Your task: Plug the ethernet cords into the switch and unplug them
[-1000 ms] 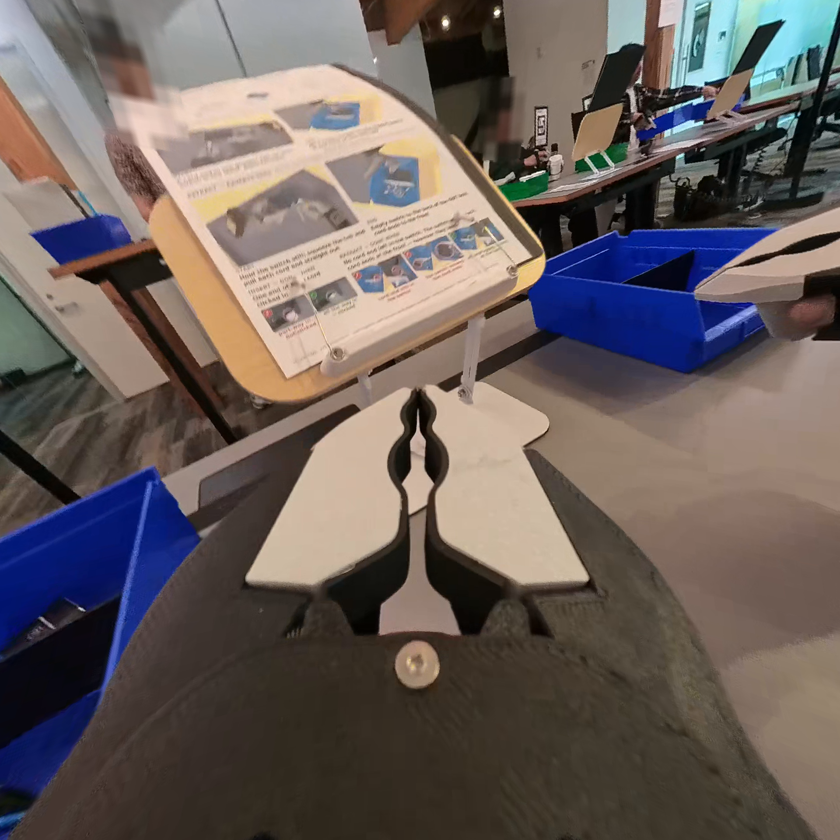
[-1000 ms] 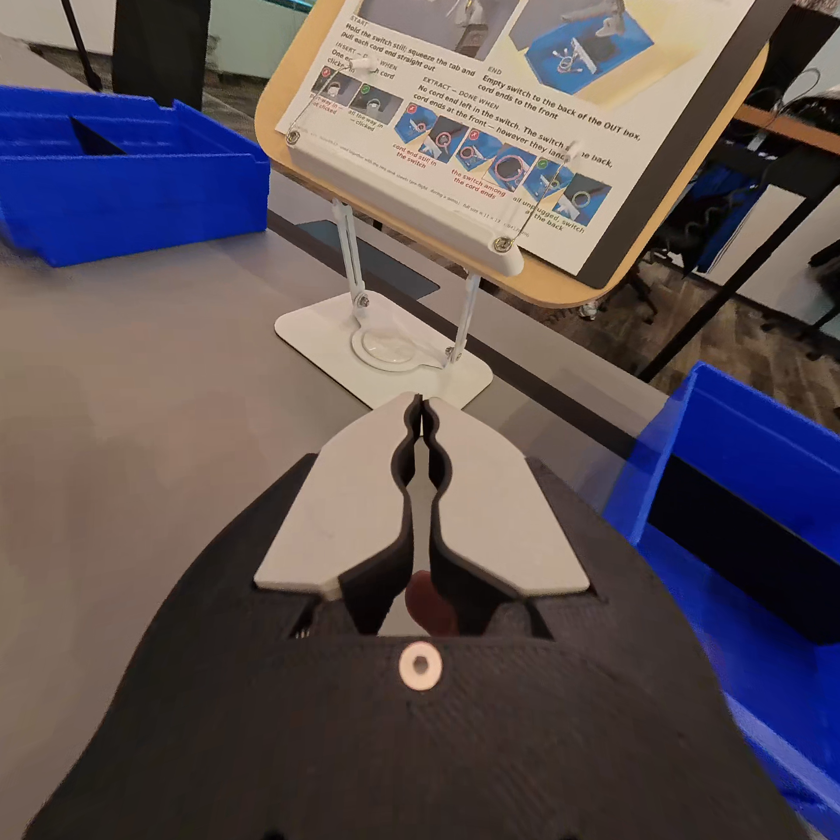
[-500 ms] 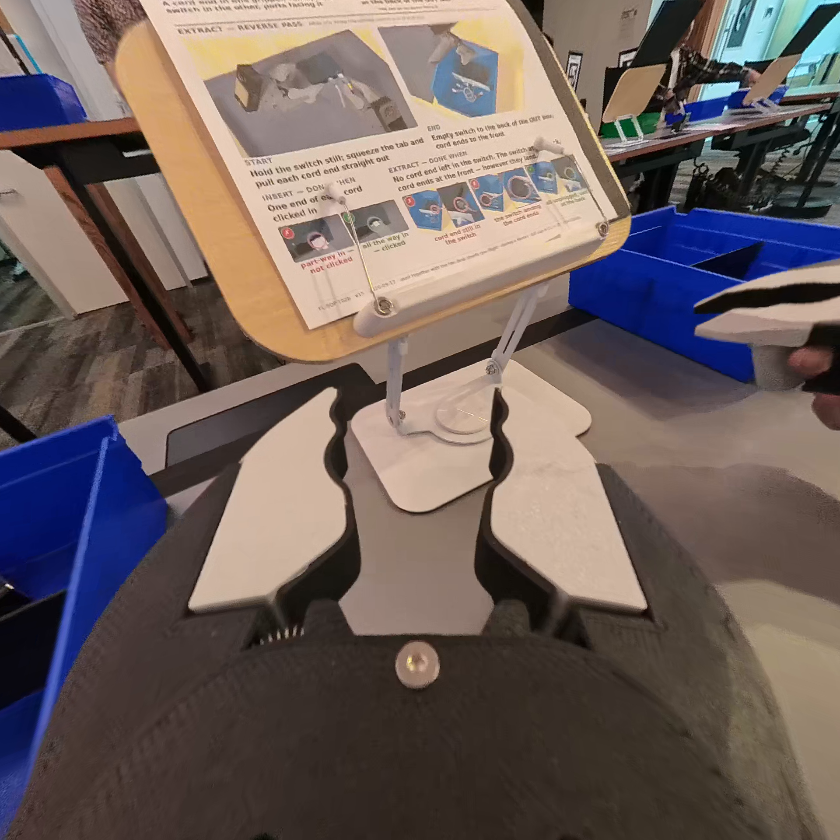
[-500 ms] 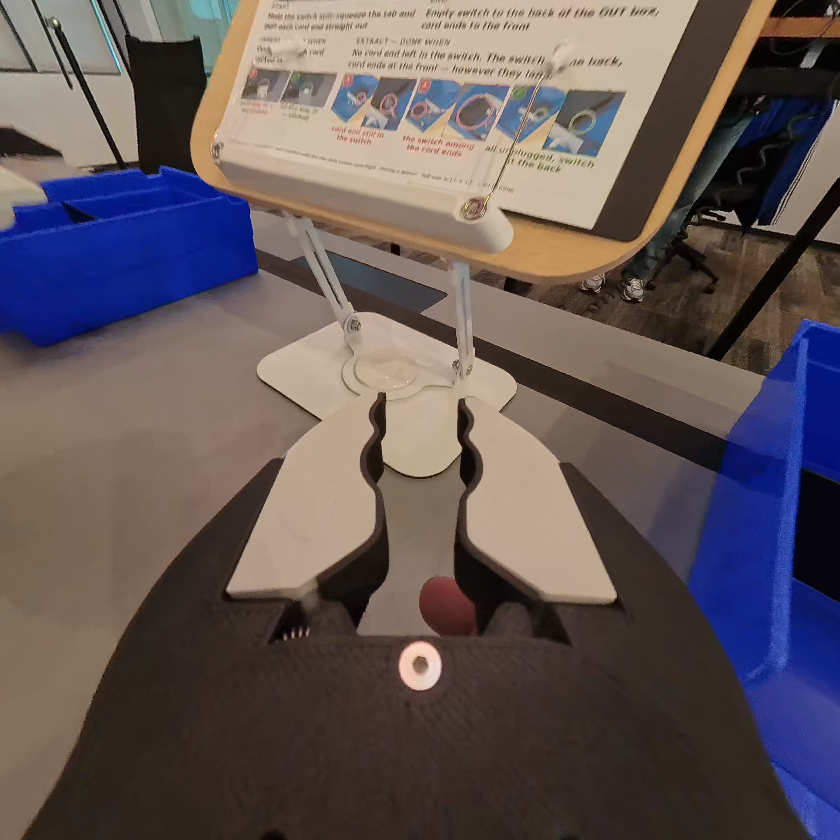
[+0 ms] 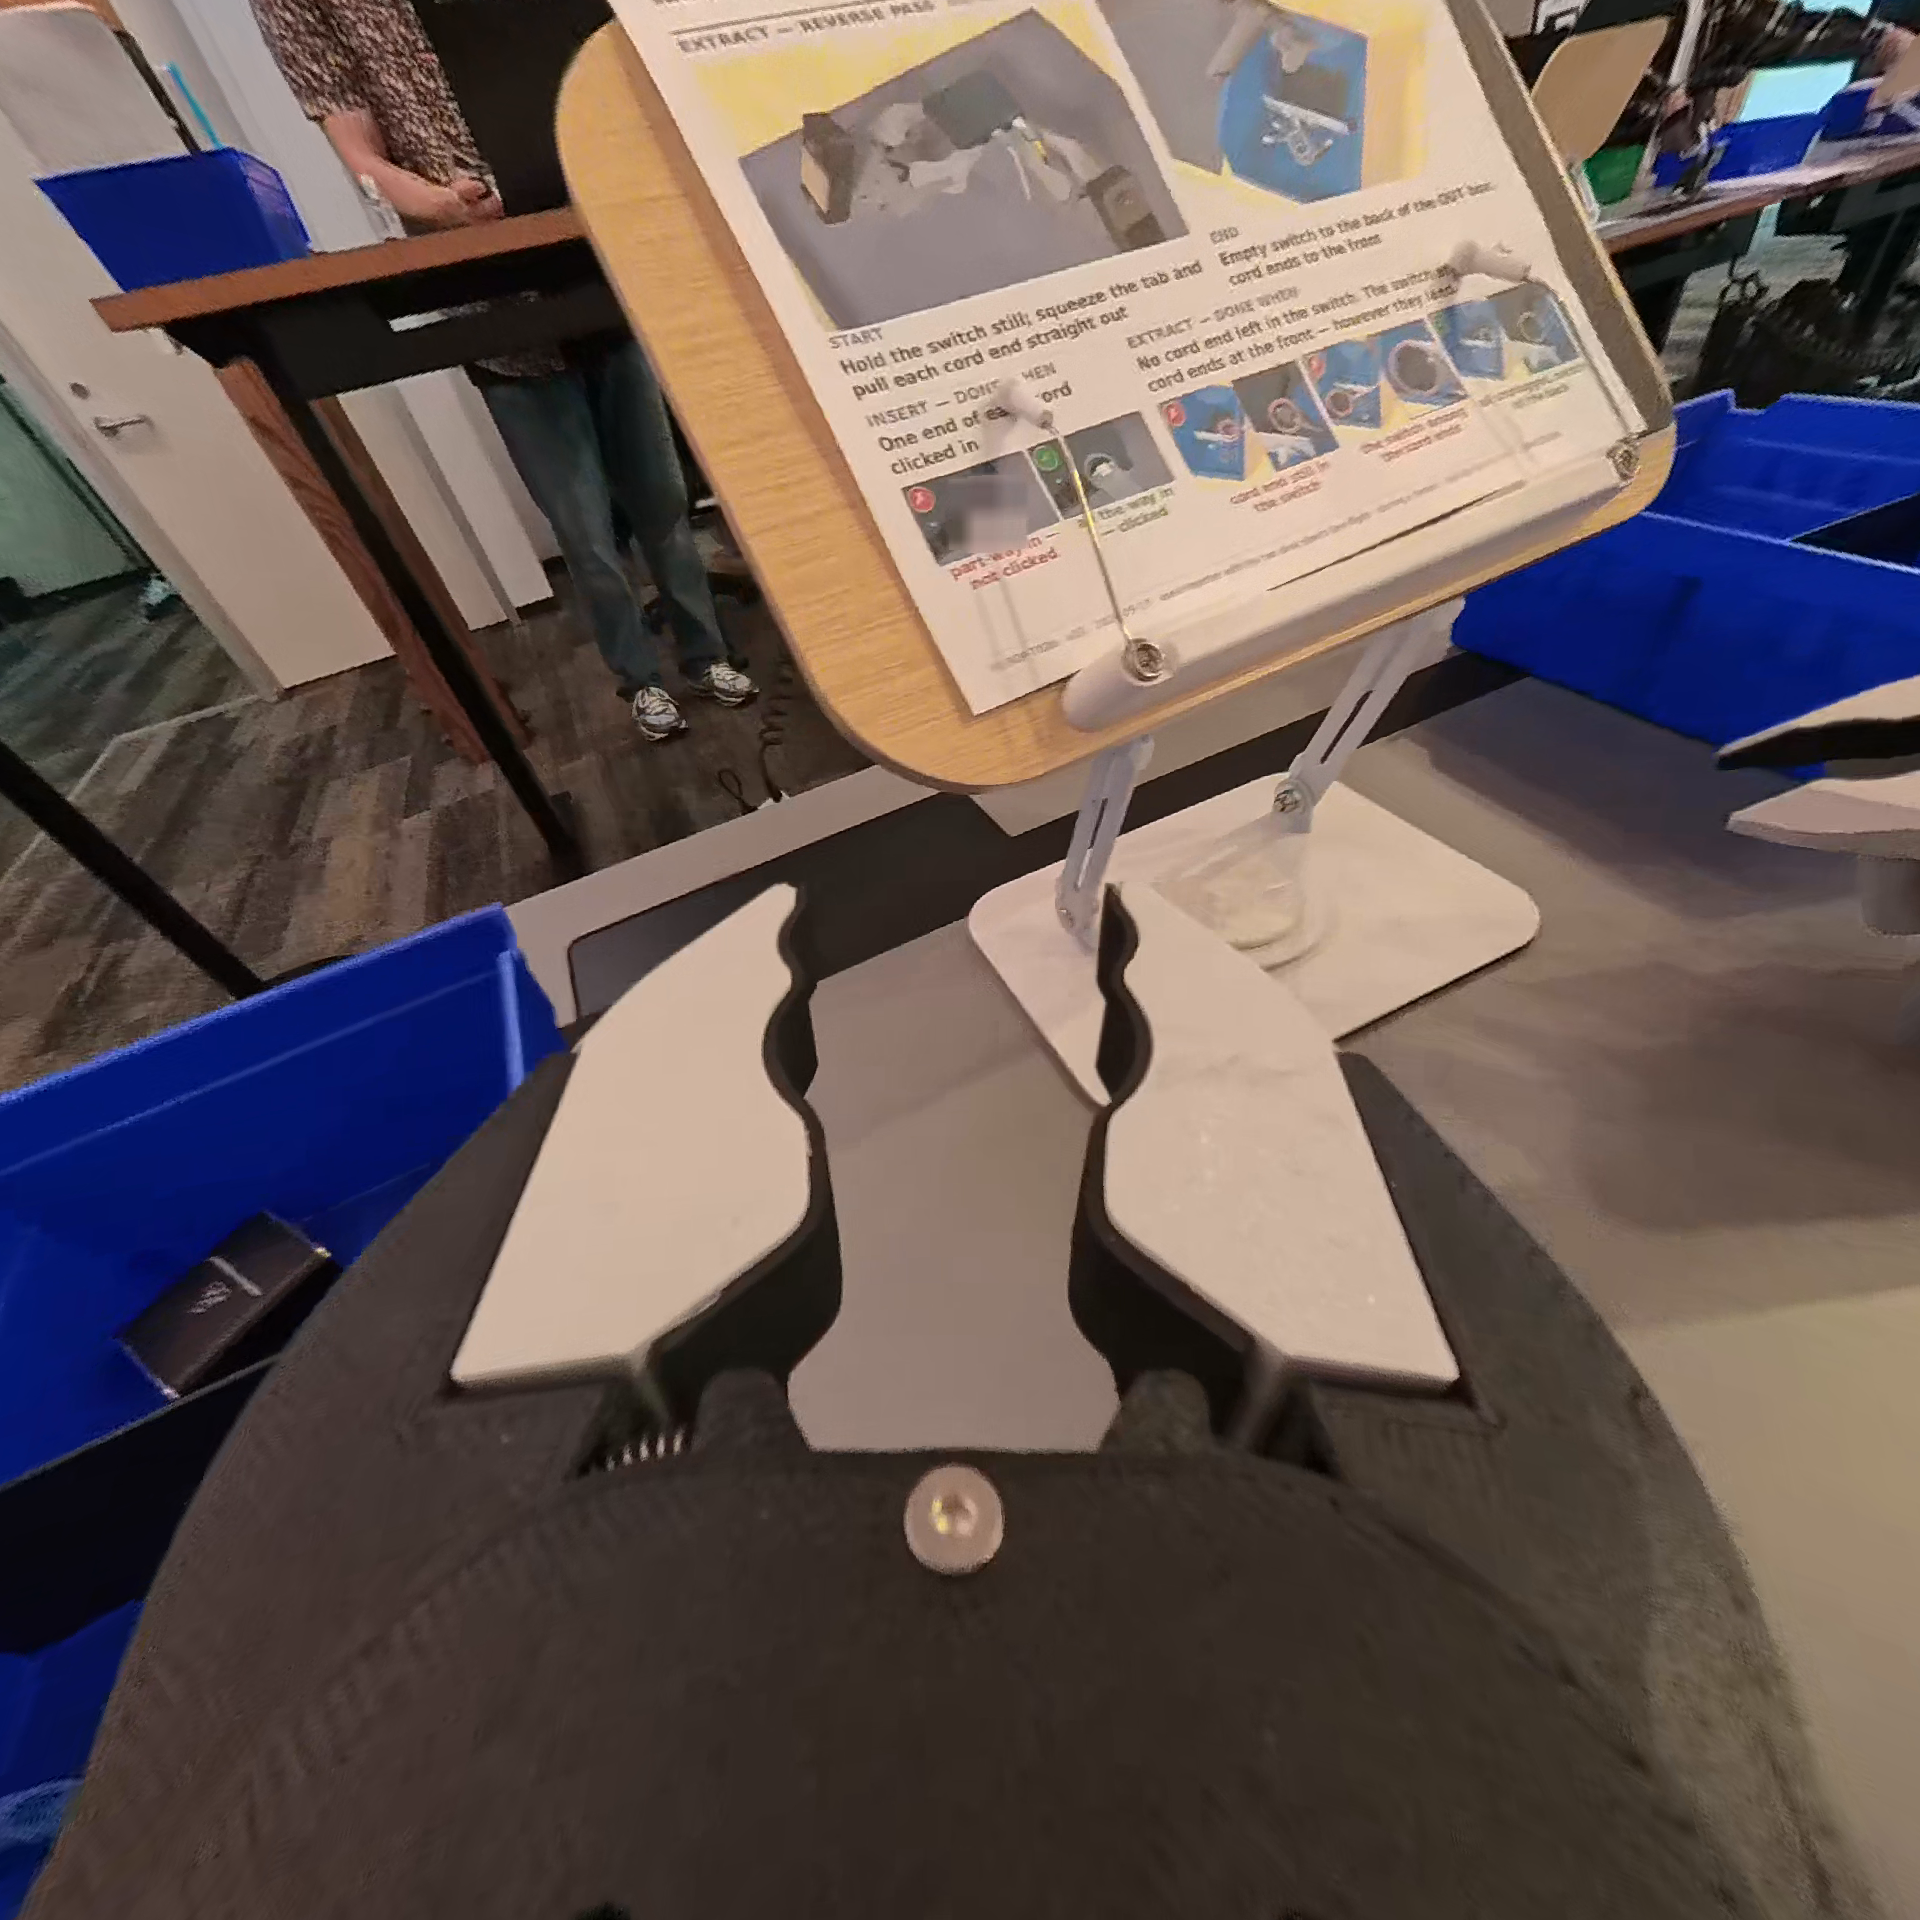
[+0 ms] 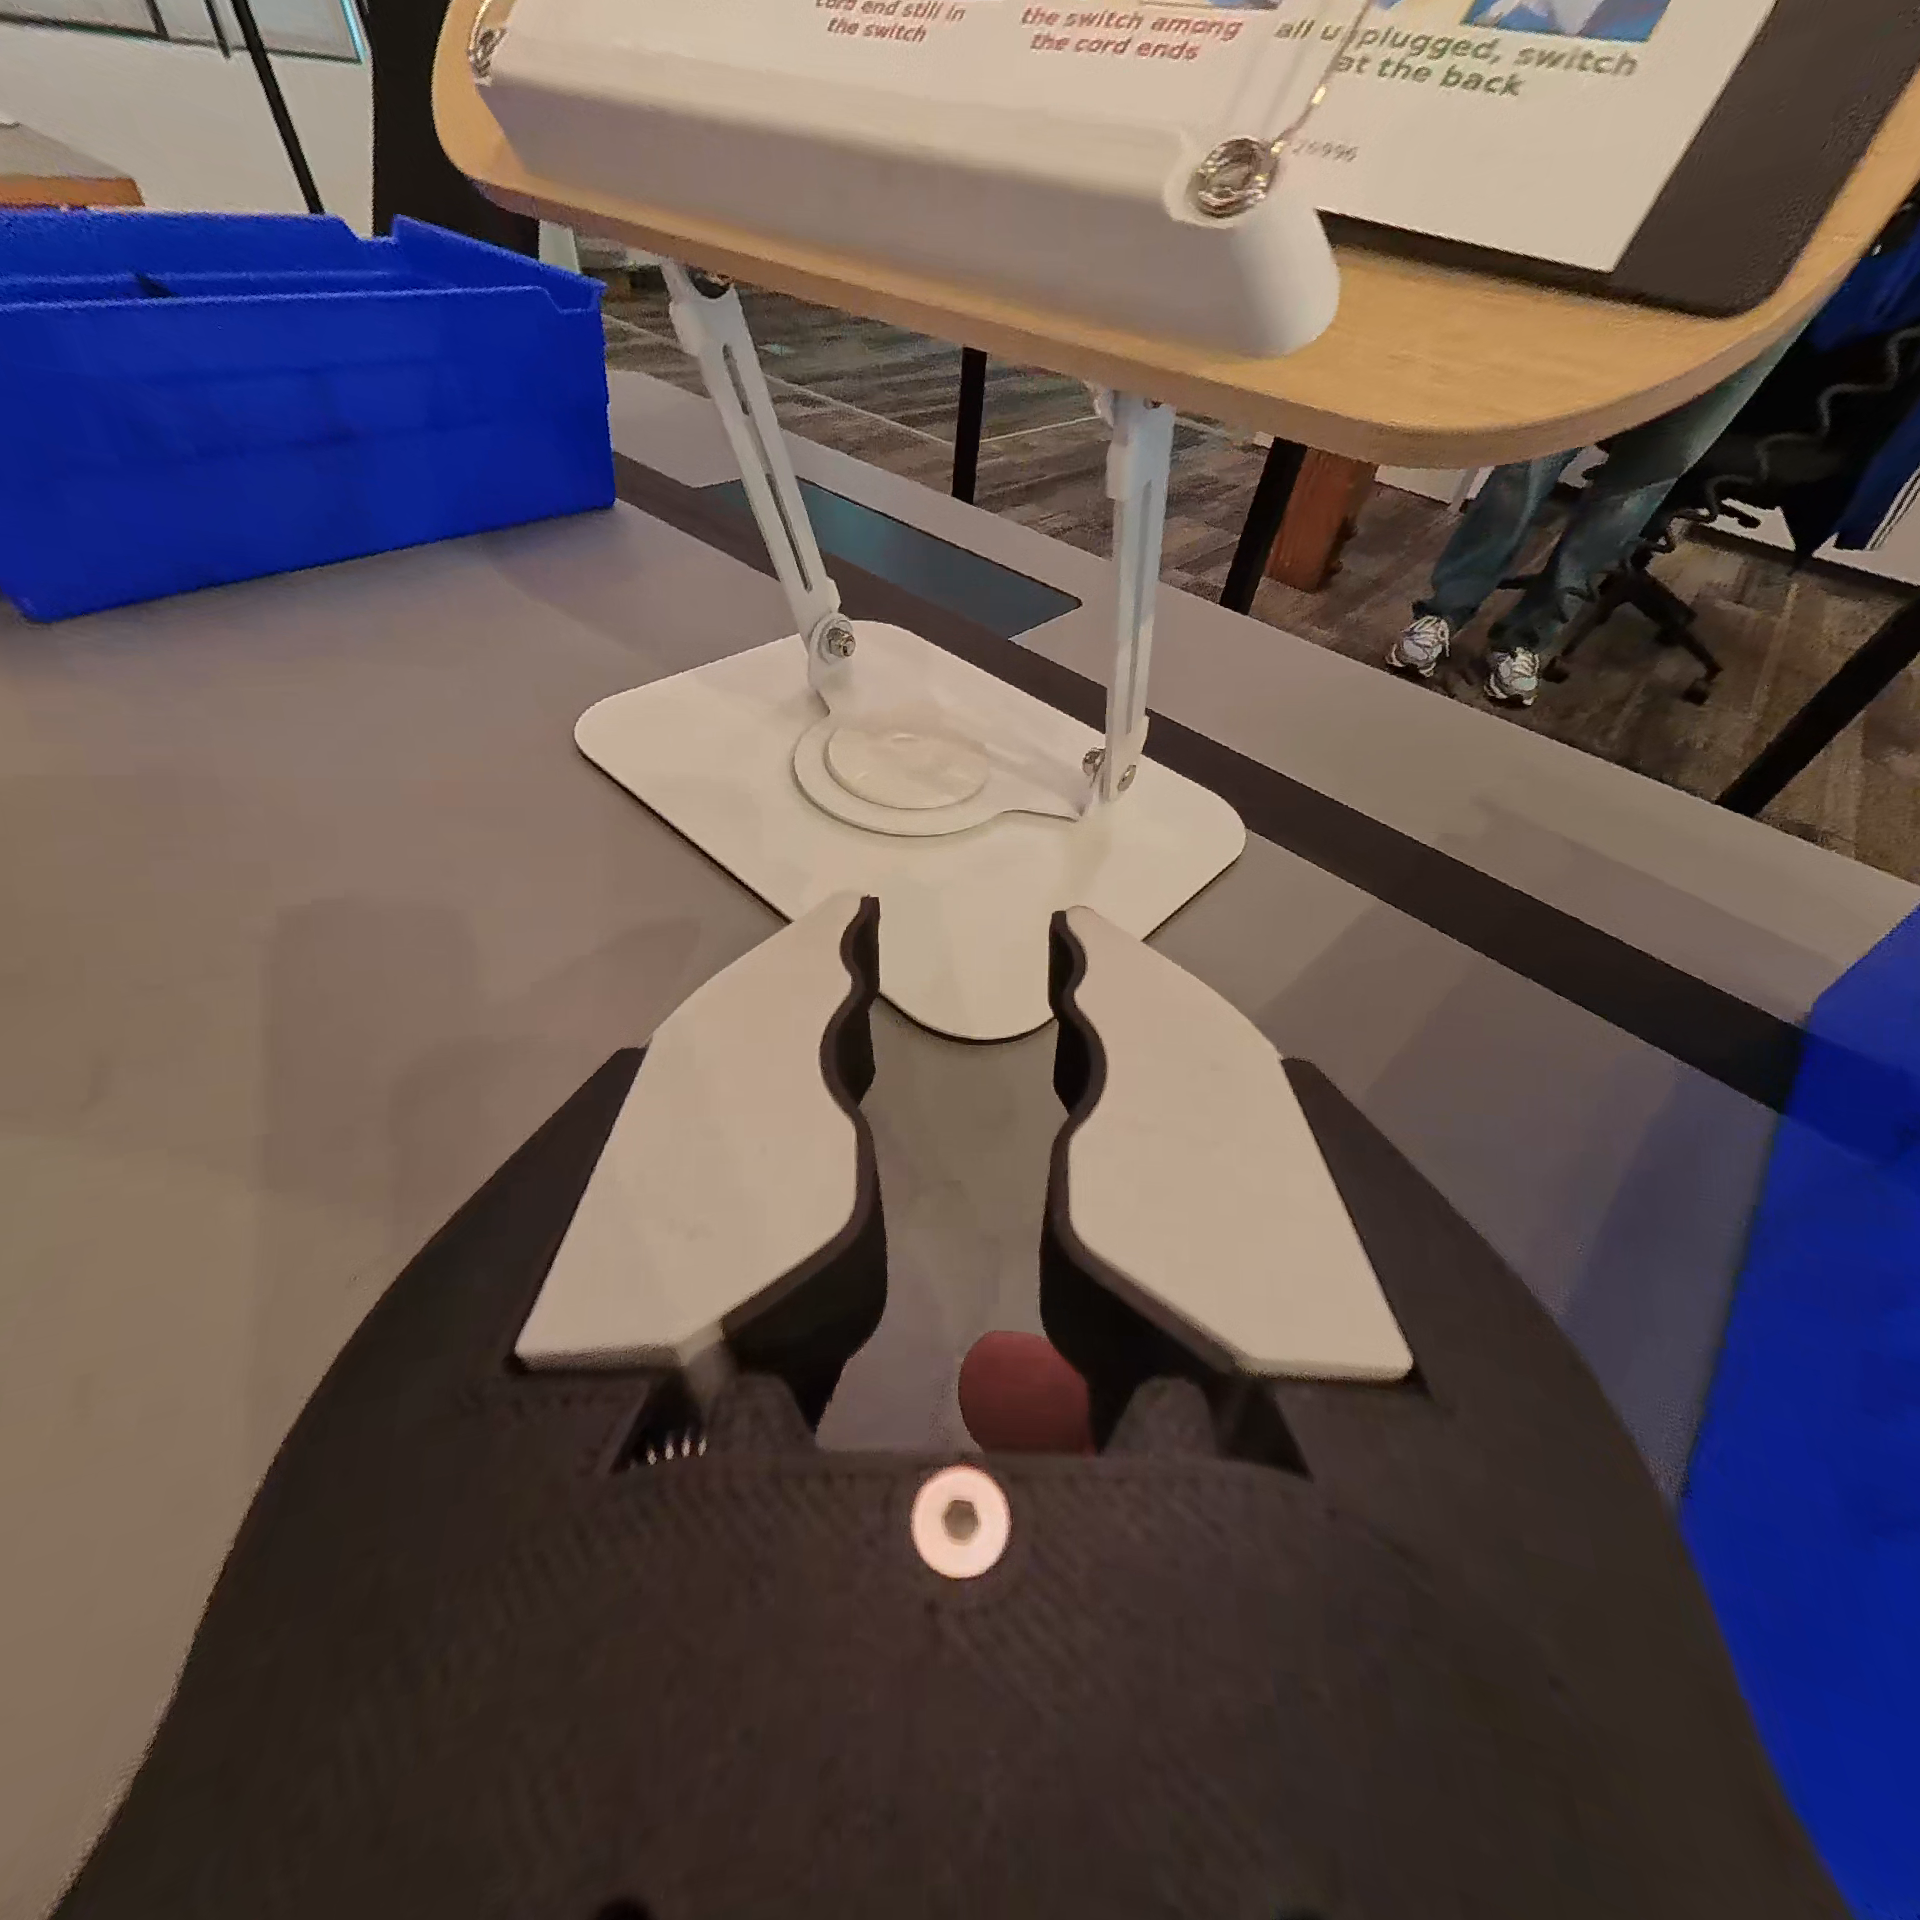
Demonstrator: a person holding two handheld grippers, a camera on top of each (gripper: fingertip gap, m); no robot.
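Note:
No ethernet cord shows in either view. A dark box-like thing (image 5: 223,1304) lies in the blue bin (image 5: 260,1091) at the left of the left wrist view; I cannot tell what it is. My left gripper (image 5: 951,914) is open with nothing between its fingers, above the grey table (image 5: 1662,1299). My right gripper (image 6: 961,920) is open with nothing between its fingers, just in front of the stand's white base (image 6: 935,831). The right gripper's fingertips also show at the right edge of the left wrist view (image 5: 1829,779).
A wooden board with an instruction sheet (image 5: 1143,343) stands on a white stand (image 5: 1299,914) at the table's back edge. Blue bins sit at the back right (image 5: 1704,613), at the left (image 6: 291,395) and the right edge (image 6: 1829,1247) of the right wrist view. A person stands beyond the table (image 5: 592,499).
Both grippers went from shut to open on nothing. The left narrowed slightly in the last half second. Both views moved closer to the stand and tilted lower.

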